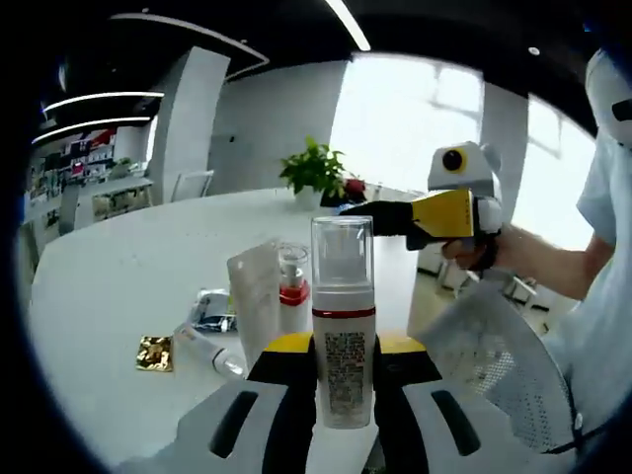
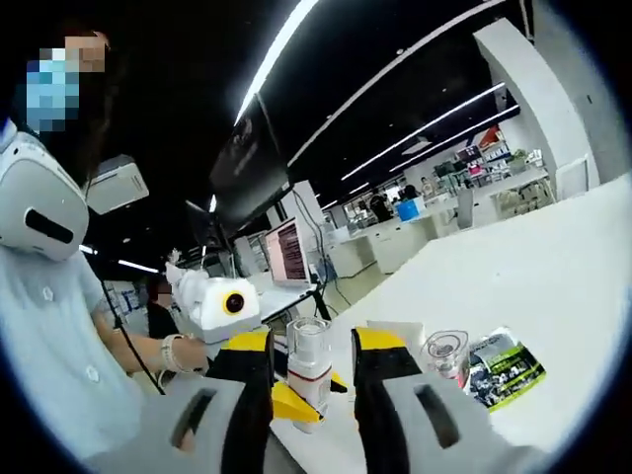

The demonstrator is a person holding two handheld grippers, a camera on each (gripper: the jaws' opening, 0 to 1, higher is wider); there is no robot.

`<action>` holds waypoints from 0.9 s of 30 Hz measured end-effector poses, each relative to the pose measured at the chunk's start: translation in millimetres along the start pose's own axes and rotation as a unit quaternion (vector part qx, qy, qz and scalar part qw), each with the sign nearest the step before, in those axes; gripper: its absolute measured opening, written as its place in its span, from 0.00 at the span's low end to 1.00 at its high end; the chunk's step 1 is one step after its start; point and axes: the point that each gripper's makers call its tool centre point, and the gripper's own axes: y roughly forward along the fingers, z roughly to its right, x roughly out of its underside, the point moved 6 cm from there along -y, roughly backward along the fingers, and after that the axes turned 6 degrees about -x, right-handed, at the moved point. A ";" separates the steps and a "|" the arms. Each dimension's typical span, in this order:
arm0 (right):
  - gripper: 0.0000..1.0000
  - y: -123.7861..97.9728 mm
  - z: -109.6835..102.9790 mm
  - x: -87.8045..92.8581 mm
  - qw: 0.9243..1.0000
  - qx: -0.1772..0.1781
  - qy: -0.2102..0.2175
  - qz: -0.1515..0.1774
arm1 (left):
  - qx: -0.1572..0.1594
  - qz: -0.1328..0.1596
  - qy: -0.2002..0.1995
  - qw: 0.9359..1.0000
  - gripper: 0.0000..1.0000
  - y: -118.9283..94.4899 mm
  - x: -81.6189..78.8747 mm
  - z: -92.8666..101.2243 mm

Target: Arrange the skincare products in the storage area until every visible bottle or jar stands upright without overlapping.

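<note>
Left gripper view: the left gripper (image 1: 344, 415) stands with its jaws closed against the sides of an upright foam pump bottle (image 1: 343, 341), white-bodied with a red band and a clear cap. The bottle's base sits near the close edge of the white table (image 1: 118, 267). Just behind it to the left lie a translucent pouch (image 1: 255, 296), a small clear jar with a red base (image 1: 292, 281), a white tube (image 1: 209, 351), a dark sachet (image 1: 212, 311) and a gold foil packet (image 1: 155, 353). The tabletop beyond these items is open as far as the potted plant (image 1: 314, 170). The right gripper (image 1: 370, 217) reaches in from the right, above the table, held by a person's hand (image 1: 466, 252).

Right gripper view: the right gripper's (image 2: 311, 380) jaws are parted, gripping nothing, with the same bottle (image 2: 309, 373) seen between them. A green sachet (image 2: 506, 367) and a clear cup (image 2: 446, 354) rest to the right; bare table extends past them.
</note>
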 end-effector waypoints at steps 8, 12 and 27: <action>0.26 9.9 -0.6 6.1 1.000 -0.014 0.007 -0.001 | 0.035 0.016 -0.006 0.999 0.17 10.5 1.1 14.0; 0.22 9.6 -0.3 9.3 1.000 -0.024 0.019 -0.003 | 0.040 0.013 -0.004 0.999 0.17 13.3 4.4 15.0; 0.20 7.1 17.1 31.5 0.995 -0.017 -0.062 -0.076 | 0.010 -0.028 0.073 0.997 0.18 40.6 16.1 6.6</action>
